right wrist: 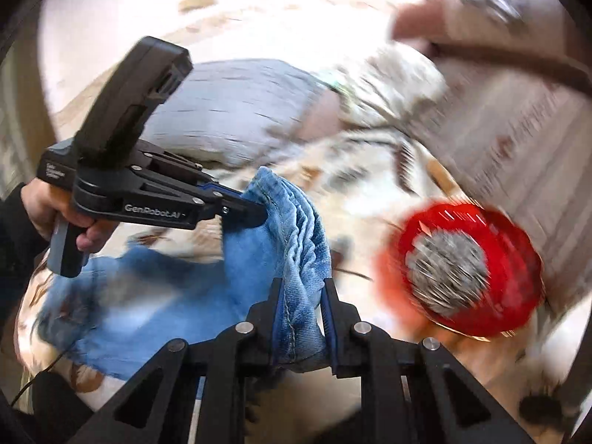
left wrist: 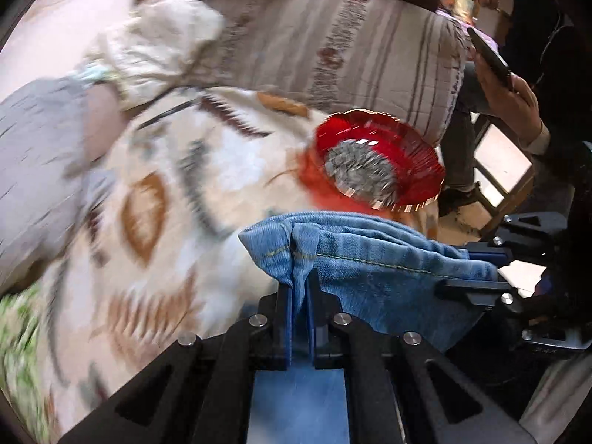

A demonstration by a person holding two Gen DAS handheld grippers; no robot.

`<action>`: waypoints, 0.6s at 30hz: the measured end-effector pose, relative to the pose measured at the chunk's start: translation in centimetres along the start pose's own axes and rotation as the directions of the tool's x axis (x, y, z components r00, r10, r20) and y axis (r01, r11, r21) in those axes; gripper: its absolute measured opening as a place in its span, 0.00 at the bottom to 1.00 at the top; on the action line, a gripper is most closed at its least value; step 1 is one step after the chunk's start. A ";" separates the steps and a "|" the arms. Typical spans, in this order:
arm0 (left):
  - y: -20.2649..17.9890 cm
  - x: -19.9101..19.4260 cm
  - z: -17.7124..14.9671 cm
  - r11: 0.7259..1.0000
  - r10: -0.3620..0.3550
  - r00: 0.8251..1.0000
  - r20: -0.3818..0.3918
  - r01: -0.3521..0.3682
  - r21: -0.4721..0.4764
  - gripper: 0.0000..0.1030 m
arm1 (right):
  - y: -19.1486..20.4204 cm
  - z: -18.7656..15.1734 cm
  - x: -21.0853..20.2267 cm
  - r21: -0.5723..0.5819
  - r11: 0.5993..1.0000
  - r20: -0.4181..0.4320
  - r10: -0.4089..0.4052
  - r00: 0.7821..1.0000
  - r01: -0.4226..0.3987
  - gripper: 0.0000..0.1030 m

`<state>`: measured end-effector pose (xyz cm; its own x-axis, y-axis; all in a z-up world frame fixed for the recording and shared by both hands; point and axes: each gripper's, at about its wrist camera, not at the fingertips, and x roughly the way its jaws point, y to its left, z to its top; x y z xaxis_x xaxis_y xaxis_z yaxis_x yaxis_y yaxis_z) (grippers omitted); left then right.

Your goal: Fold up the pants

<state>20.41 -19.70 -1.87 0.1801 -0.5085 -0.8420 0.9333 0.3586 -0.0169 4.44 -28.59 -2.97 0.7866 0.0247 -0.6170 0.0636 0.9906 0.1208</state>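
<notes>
- A bed covered by a cream blanket (left wrist: 155,192) with brown and grey motifs fills both views; a striped quilt (left wrist: 333,55) is heaped at its far side and a grey pillow (right wrist: 229,111) lies toward the other end.
- Much of the bedding is smeared by motion blur, so its patterns are hard to read. A red glass dish (left wrist: 381,162) rests on the blanket, with something grey and blurred inside it.
- At the left wrist view's right edge, a seated person's hand holds a dark phone (left wrist: 488,55); the body is mostly cut off.
- The blue denim pants (right wrist: 281,244) hang bunched between the two tools, the rest trailing onto the blanket.
- The left gripper (left wrist: 300,296) is pinched tight on a seamed fold of denim.
- The right gripper (right wrist: 301,296) is narrowly parted, clamping a thick wad of the hem.
</notes>
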 end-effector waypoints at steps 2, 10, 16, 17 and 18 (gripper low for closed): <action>1.3 -1.8 -3.3 0.998 0.037 0.999 -0.010 -0.037 -0.044 0.06 | 2.9 0.1 -0.2 -0.043 0.998 0.013 0.056 0.998 -0.056 0.20; 5.4 0.0 -15.9 0.957 0.132 0.973 -0.188 -0.175 -0.234 0.12 | 14.0 -5.0 7.3 -0.149 0.952 -0.209 0.235 0.949 -0.268 0.25; 5.2 -5.7 -18.3 0.898 0.248 0.952 -0.179 -0.295 -0.326 0.65 | 14.8 -6.4 7.5 -0.197 0.926 -0.294 0.258 0.920 -0.322 0.74; 4.7 -7.6 -18.3 0.885 0.292 0.942 -0.165 -0.331 -0.328 0.69 | 14.4 -6.0 6.1 -0.217 0.922 -0.270 0.260 0.927 -0.322 0.77; 3.8 -10.0 -18.2 0.875 0.327 0.933 -0.150 -0.359 -0.325 0.71 | 14.2 -5.7 5.3 -0.231 0.918 -0.258 0.262 0.930 -0.323 0.79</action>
<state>16.53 1.06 -3.31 0.4269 -0.2393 -0.8721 0.6507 0.7509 0.1125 6.06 -13.62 -8.94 0.5896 0.3176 -0.7426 -0.3374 0.9322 0.1307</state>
